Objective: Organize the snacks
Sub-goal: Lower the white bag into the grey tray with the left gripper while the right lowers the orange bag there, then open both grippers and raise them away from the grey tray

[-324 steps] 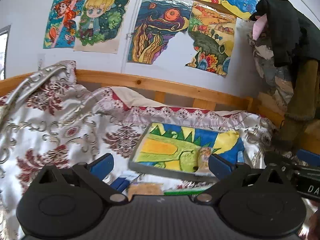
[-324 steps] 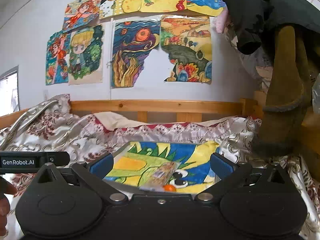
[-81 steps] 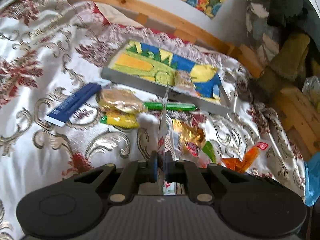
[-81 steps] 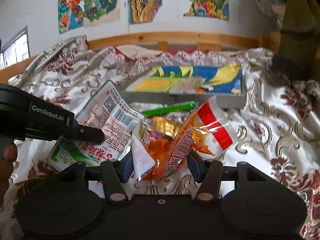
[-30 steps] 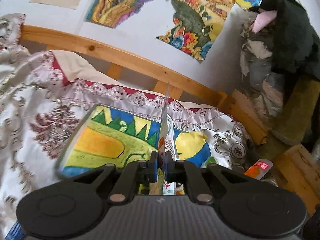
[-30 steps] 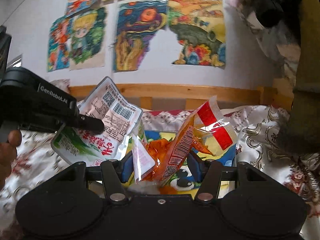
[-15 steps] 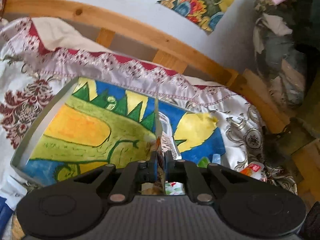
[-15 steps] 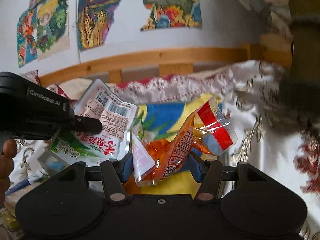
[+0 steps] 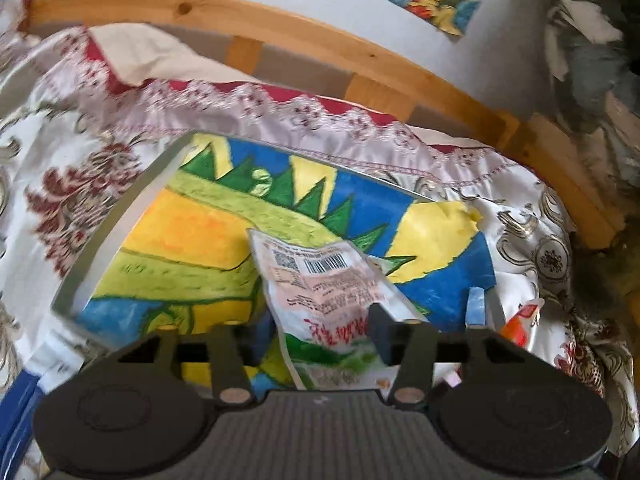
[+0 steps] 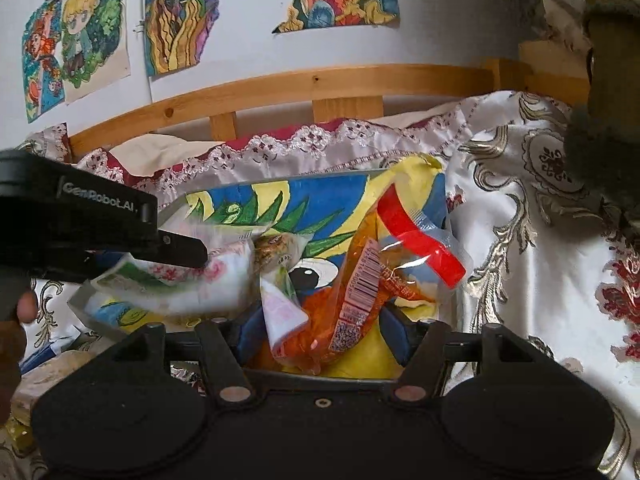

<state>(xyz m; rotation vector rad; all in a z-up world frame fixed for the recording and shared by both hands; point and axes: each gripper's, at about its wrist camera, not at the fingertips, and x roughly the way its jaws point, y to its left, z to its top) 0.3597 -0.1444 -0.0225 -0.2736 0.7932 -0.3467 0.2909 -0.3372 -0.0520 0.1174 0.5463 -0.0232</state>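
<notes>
The grey tray (image 9: 120,216), lined with a bright dinosaur painting, lies on the bedspread. My left gripper (image 9: 316,336) hangs over it with its jaws opening. The white-and-green snack packet (image 9: 320,280) lies tipped flat between them, and neither pad presses on it. In the right wrist view that packet (image 10: 192,288) is blurred under the left gripper's fingertips (image 10: 188,252). My right gripper (image 10: 320,332) is over the tray's near right part, jaws opening. An orange packet with a red strip (image 10: 360,280) and a small white-pink packet (image 10: 280,312) still stand loosely between them.
A wooden bed rail (image 9: 360,44) and a wall of drawings close off the far side. An orange-red packet (image 9: 524,320) lies on the bedspread right of the tray, a blue packet (image 9: 12,412) at the near left. A hand (image 10: 20,312) holds the left gripper. Dark clothing hangs at right.
Both grippers came down over the tray. The left jaws opened and the white-and-green packet dropped from upright to flat. The right jaws spread slightly around the orange packet.
</notes>
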